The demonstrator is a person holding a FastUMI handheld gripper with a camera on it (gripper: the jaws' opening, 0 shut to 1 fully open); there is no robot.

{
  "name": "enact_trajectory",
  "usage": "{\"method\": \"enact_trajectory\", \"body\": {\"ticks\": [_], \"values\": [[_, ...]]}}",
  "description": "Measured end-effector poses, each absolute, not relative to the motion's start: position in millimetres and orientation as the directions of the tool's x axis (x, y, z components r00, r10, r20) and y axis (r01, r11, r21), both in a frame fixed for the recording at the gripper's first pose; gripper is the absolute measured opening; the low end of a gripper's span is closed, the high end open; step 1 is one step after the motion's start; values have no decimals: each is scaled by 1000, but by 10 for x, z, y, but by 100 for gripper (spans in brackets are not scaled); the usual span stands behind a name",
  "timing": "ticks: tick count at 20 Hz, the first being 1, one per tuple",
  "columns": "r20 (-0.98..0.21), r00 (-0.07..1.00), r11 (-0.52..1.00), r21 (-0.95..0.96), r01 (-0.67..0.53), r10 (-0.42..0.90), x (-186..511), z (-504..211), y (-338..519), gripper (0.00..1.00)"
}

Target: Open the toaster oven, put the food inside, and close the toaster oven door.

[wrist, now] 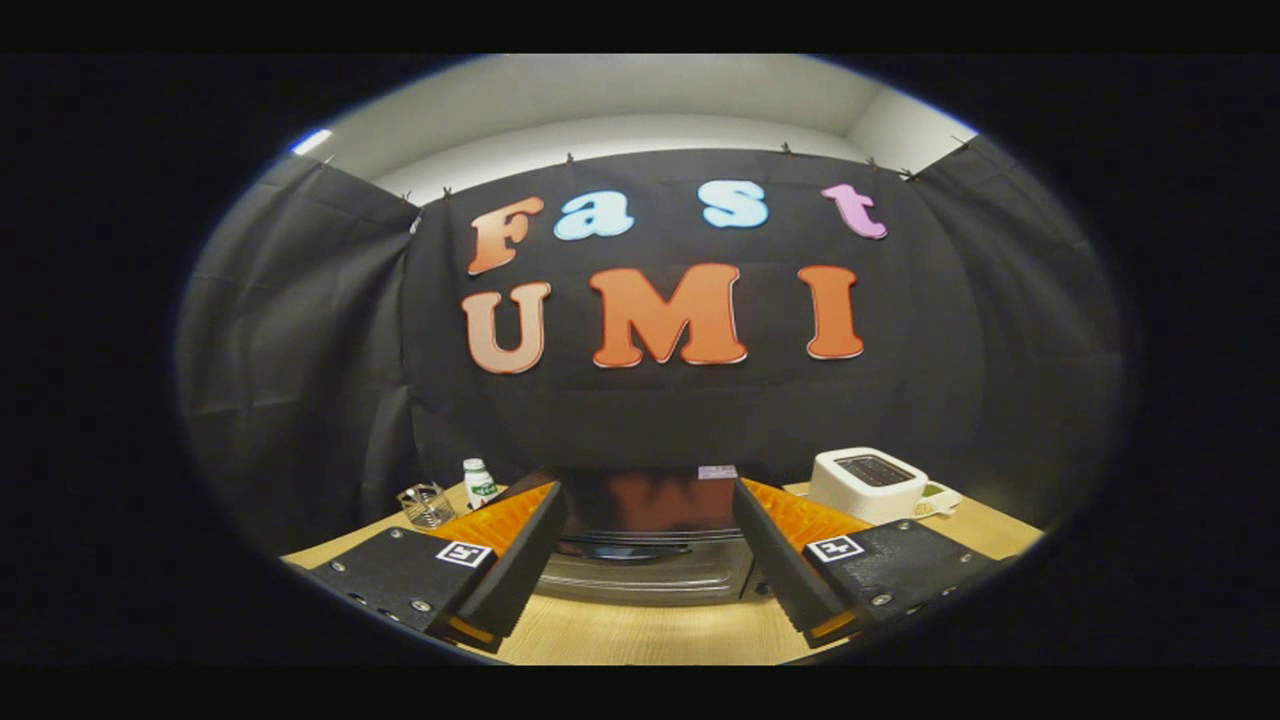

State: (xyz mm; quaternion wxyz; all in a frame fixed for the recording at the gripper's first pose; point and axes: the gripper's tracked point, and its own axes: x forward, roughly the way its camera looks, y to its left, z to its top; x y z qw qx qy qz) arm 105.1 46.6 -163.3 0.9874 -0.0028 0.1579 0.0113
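Gripper view is dominated by the black cloth wall (650, 400) across the middle and upper frame. Below it, a light wooden table (640, 630) runs along the bottom. At lower centre, the toaster oven (645, 540) is seen between the two fingers and just ahead of them; its dark glass front and a metal handle bar are visible, and the door appears closed, though part of it is hidden by the fingers. The gripper (648, 545) is held spread wide, fingers apart, with nothing grasped. At lower right, beyond the right finger, a white slot toaster (866, 483) is set on the table. At lower left, a small white bottle with a green label (479, 482) is seen, and beside it a clear glass (427, 505).

No food can be made out. The task is judged to be at its start: the door is not yet opened, and loading and closing are left.
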Motion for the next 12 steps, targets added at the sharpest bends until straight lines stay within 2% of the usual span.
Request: {"method": "enact_trajectory", "body": {"ticks": [5, 12], "values": [[-406, 914, 999, -39, -17, 0, 1351, -2155, 575, 99], [-463, 885, 998, -67, 6, -37, 1537, -2515, 558, 99]]}}
